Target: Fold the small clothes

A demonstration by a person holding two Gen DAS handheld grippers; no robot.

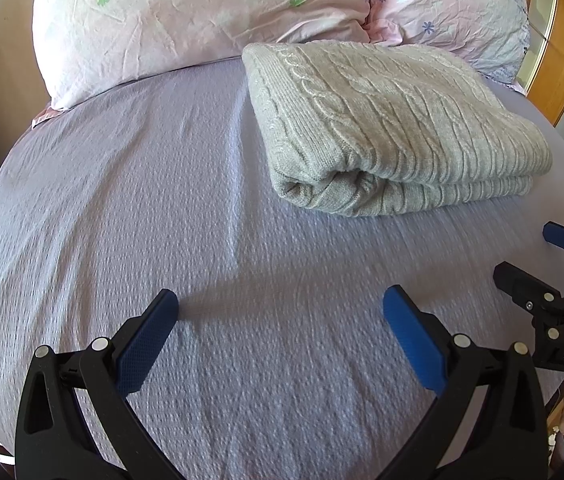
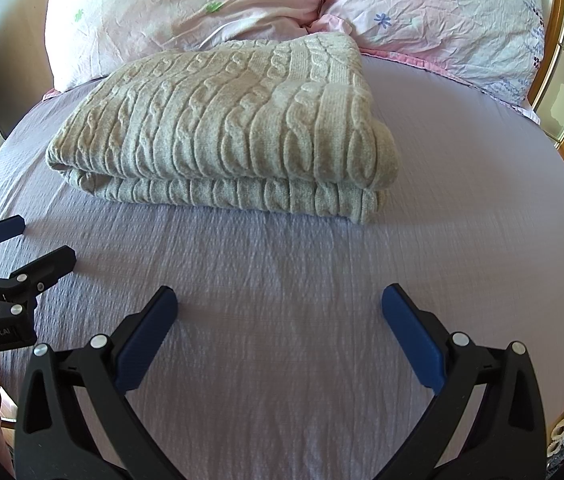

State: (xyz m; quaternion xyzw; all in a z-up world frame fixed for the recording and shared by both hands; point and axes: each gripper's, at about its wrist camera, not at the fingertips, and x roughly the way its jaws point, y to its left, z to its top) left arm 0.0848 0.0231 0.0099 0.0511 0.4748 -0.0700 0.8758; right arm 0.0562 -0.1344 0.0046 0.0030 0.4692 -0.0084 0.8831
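Gaping jaws, both grippers [image 1: 280,312] [image 2: 280,312] empty.

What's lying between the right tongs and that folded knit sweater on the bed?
Nothing visible. Only bare lavender bedsheet lies between the open right tongs and the folded sweater. The left tongs sit off to the side, clear of that path.

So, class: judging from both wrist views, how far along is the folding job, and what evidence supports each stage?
Done: the grey cable-knit sweater lies folded into a stacked rectangle on the lilac bedsheet, in front of the pink pillows. In hand: nothing; the left tool and right tool are both open and empty, short of the sweater. Left: no unfolded garment is visible, so the job appears finished.
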